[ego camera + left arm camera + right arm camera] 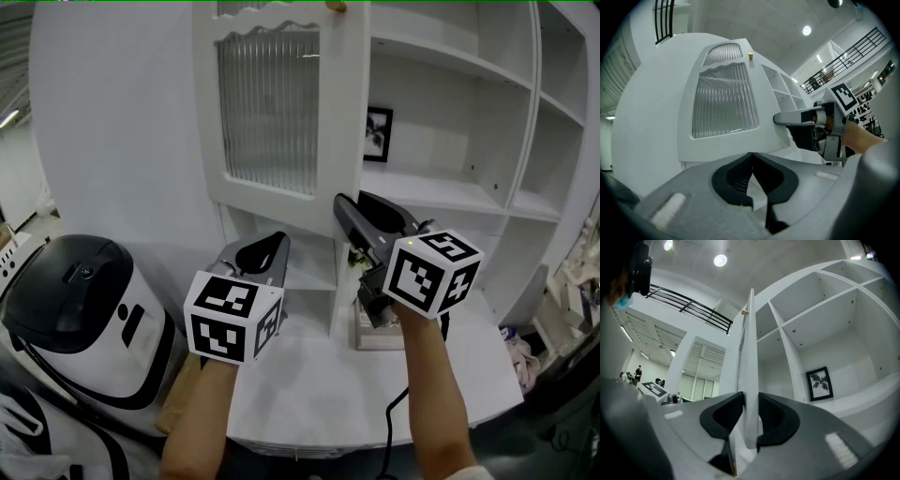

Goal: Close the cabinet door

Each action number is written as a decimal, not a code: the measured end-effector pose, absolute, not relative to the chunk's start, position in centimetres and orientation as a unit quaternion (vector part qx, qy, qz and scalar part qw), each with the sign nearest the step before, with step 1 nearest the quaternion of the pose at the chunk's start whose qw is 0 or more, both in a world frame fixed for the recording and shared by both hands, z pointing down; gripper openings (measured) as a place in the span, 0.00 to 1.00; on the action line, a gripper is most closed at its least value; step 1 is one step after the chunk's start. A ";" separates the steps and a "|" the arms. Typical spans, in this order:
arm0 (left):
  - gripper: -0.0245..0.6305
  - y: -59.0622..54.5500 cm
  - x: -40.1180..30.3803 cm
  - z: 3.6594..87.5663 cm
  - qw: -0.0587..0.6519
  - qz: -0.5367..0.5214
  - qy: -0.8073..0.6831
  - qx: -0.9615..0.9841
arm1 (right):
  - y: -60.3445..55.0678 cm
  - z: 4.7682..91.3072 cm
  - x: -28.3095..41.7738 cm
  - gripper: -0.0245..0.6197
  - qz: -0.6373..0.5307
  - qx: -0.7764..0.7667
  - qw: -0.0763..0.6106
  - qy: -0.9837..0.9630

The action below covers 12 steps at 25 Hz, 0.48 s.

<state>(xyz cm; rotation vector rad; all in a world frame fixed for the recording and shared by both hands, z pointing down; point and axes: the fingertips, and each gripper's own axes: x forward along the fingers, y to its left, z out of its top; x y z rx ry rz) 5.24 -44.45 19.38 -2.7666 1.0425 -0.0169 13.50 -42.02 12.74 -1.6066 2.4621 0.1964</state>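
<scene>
Grip check first: clamped with the right gripper (751, 404) on the cabinet door (281, 202), low on the edge below the brass knob (336, 6), one pad against each face. Found open, ribbed glass pane (270, 112) towards the head camera, leaving the white shelves (441, 192) bare to its right. Over to the left gripper (752, 159): closed on nothing, aimed at the glazed face from lower down, apart from it. Now, doing this well: swing along the hinge's arc rather than shoving straight across, and let the wrist turn as the edge comes round. Keep the pinch light (squeezing a thin panel edge hard only fights the hinge). Go steadily, not fast, to spare the glass a slam. Release before the edge meets the frame, or risk trapping the inner jaw between door and cabinet. Finish, most likely, with a flat push on the outer face; could hand that to the idle left gripper, well placed for it. Mind the framed picture (378, 133) on the shelf, though judged far enough back to clear.
</scene>
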 end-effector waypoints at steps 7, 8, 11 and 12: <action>0.04 -46.4 7.4 19.4 0.091 -0.009 0.347 -0.933 | -44.3 12.8 16.2 0.23 0.077 -0.571 0.086 0.812; 0.04 -46.7 7.7 19.3 0.092 -0.009 0.346 -0.934 | -44.6 12.8 16.6 0.23 0.081 -0.577 0.083 0.808; 0.04 -47.4 8.6 19.2 0.095 -0.009 0.345 -0.934 | -45.5 12.8 17.4 0.23 0.088 -0.587 0.076 0.801; 0.04 -47.6 8.8 19.2 0.095 -0.009 0.345 -0.934 | -45.7 12.8 17.6 0.23 0.088 -0.589 0.075 0.800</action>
